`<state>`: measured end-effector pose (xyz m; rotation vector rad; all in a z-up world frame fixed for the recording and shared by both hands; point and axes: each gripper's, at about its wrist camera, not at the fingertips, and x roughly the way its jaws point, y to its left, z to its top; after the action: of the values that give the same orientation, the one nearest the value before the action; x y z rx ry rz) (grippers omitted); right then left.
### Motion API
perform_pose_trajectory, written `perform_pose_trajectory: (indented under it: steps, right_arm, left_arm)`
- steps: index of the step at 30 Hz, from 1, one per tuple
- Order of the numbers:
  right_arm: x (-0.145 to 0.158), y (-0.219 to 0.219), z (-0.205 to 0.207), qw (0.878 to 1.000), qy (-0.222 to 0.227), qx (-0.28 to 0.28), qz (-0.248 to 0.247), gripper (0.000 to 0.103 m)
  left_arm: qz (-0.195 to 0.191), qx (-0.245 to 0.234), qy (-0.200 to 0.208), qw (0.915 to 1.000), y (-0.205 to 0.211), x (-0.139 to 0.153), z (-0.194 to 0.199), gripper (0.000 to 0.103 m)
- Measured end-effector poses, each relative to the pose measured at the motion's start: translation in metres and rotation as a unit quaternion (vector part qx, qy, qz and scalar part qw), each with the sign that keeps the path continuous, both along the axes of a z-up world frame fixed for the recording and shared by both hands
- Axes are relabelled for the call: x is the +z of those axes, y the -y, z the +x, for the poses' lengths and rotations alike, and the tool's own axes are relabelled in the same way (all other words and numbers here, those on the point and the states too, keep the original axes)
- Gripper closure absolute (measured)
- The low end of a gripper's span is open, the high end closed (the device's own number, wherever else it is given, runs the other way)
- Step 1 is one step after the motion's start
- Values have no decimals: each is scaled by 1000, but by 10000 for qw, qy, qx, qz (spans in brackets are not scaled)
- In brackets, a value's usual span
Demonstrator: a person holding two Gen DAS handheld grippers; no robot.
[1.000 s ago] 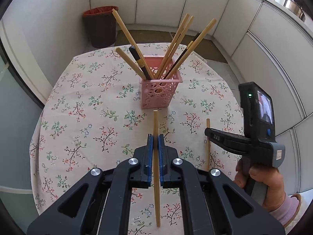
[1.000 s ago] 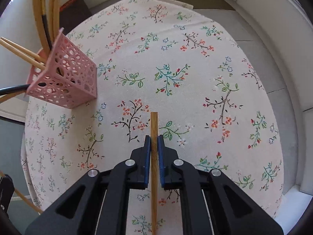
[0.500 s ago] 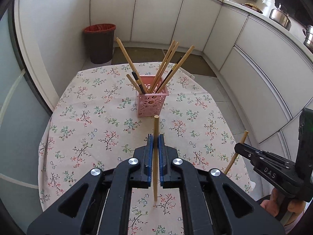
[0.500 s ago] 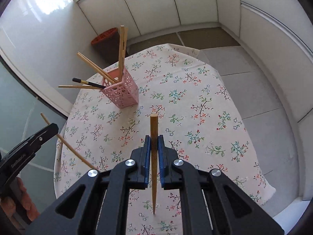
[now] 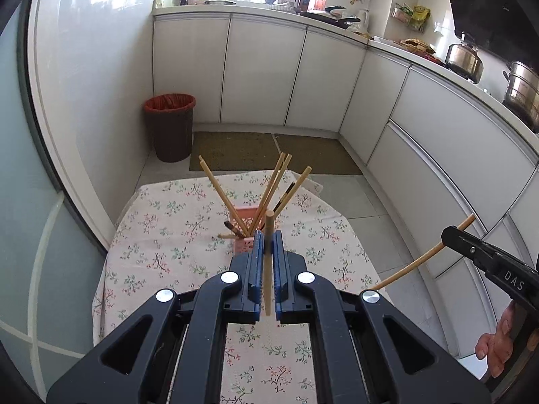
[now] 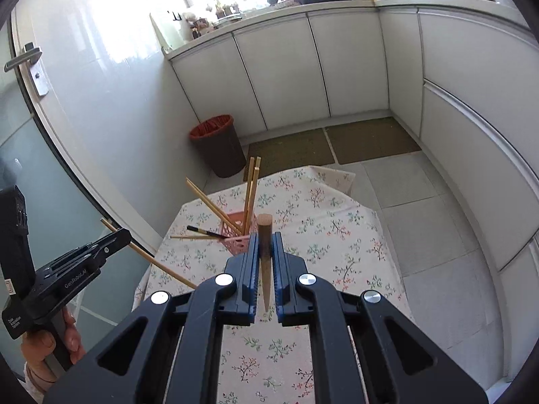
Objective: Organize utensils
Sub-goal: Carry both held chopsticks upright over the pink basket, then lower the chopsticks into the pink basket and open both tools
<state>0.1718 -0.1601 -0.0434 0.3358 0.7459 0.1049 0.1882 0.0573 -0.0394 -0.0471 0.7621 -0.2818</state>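
Wooden chopsticks, one clamped in each closed gripper, now hang high above the floral tablecloth [image 5: 161, 235] instead of just over it. The left gripper [image 5: 268, 235] and right gripper [image 6: 265, 240] both rose, leaving the pink holder [image 5: 243, 245] of chopsticks smaller, below and ahead.

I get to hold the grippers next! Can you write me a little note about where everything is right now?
Left hand-held gripper: shut on one wooden chopstick, up above the table.
Right hand-held gripper: shut on another wooden chopstick, also up in the air.
Pink holder: stands on the flowered cloth, several chopsticks already leaning in it.
Done: both chopsticks picked up.
Left: drop each one into the pink holder. No other loose utensils show on the visible part of the table.
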Motion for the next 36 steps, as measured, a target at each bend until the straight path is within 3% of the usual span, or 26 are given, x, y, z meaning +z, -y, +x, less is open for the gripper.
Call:
perform_pose_trajectory:
  steps: [7,16,27,32,36]
  right_arm:
    - [23,4,18,9996,263,77,29,95]
    - [16,8,46,9997,229,109,17,95]
    - [-2,4,69,9999,33,124,5,95]
    - [-5,-2,74,9999,-9,151,-5,95]
    - [0,-10,78,9998,109,151,-8,95]
  left_arm:
    - [-33,80,299,9995,4,32,30,99]
    - [-61,400,508,9979,9,42,84,99]
    - [51,792,278,9965,3,-1,132,98]
    - [176,516,-369,9978,7,-46,146,95]
    - [202,750,-169,9968,-6,-44,129,93]
